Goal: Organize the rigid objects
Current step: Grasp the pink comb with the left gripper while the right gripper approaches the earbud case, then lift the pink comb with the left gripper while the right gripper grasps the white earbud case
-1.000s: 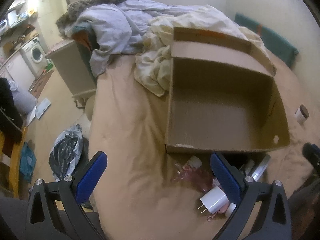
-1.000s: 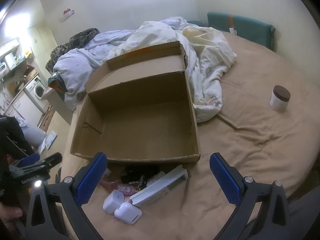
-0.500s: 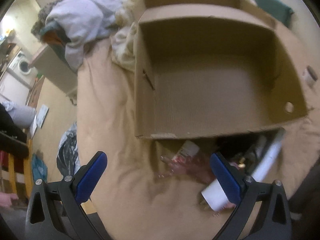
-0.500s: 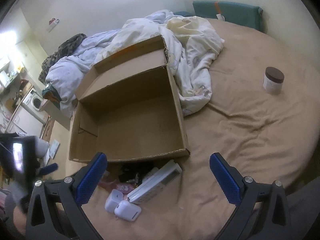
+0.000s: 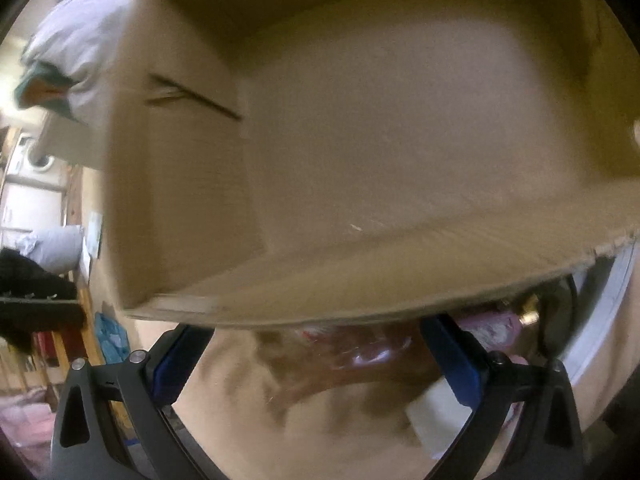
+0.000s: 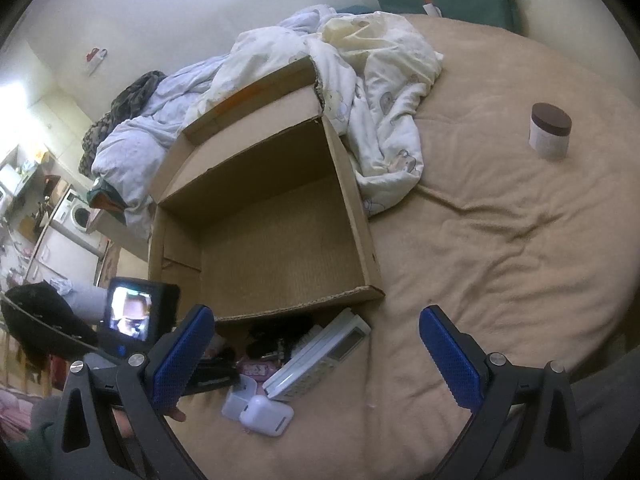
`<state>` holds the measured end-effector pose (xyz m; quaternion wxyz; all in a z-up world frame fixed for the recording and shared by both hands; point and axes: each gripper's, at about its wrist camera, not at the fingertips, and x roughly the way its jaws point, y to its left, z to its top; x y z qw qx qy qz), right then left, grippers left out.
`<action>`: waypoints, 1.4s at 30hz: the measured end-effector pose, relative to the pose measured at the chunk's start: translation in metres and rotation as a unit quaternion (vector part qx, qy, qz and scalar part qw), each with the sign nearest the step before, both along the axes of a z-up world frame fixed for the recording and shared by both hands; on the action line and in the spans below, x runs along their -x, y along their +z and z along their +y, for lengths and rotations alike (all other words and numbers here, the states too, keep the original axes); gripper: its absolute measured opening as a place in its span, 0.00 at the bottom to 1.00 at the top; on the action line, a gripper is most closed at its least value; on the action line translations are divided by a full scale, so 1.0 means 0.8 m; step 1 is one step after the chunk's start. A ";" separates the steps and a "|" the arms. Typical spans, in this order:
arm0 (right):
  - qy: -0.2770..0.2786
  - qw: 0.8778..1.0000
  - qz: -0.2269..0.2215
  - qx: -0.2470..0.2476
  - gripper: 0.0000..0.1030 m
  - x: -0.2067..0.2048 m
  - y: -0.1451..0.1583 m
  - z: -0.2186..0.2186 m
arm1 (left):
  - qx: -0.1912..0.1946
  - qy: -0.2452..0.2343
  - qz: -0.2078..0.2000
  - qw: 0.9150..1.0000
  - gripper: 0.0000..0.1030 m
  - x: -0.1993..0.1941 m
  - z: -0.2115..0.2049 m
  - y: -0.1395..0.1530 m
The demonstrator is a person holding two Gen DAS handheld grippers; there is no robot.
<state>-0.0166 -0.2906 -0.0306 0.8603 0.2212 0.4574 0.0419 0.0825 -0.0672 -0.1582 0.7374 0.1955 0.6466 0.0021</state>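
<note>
An open, empty cardboard box [image 6: 276, 240] lies on a tan bed; it fills the blurred left wrist view [image 5: 380, 140]. Small rigid items lie in front of its near edge: a white calculator [image 6: 320, 354], two white charger cases [image 6: 264, 416], a pink item [image 6: 256, 369] and dark bits. My left gripper [image 5: 316, 356] is open, low over the pink items [image 5: 360, 344] by the box's near wall. Its body with a lit screen [image 6: 132, 314] shows in the right wrist view. My right gripper [image 6: 316, 354] is open and empty above the pile.
A white jar with a brown lid [image 6: 550, 130] stands on the bed at the right. Crumpled bedding [image 6: 360, 80] lies behind the box. A teal cushion [image 6: 444, 0] sits at the far wall. The bed edge drops to the floor on the left.
My left gripper has moved forward and down, close to the box's near edge and the pile. My right gripper has risen slightly and tilted down. Nothing was grasped.
</note>
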 end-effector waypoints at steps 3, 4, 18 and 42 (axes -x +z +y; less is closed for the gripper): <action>0.000 1.000 0.005 -0.004 1.00 -0.001 -0.002 -0.001 | -0.031 -0.023 0.017 0.999 0.99 0.009 -0.012 -0.020; 0.000 1.000 0.005 -0.005 1.00 -0.002 -0.002 -0.001 | -0.029 -0.020 0.013 0.999 0.99 0.009 -0.010 -0.023; 0.025 0.999 0.023 0.026 1.00 -0.005 -0.015 0.013 | 0.076 0.079 0.013 0.994 0.93 0.043 0.066 -0.040; 0.055 0.951 0.242 -0.184 0.51 0.015 -0.177 0.112 | 0.139 0.080 -0.076 0.984 0.93 0.058 0.103 0.095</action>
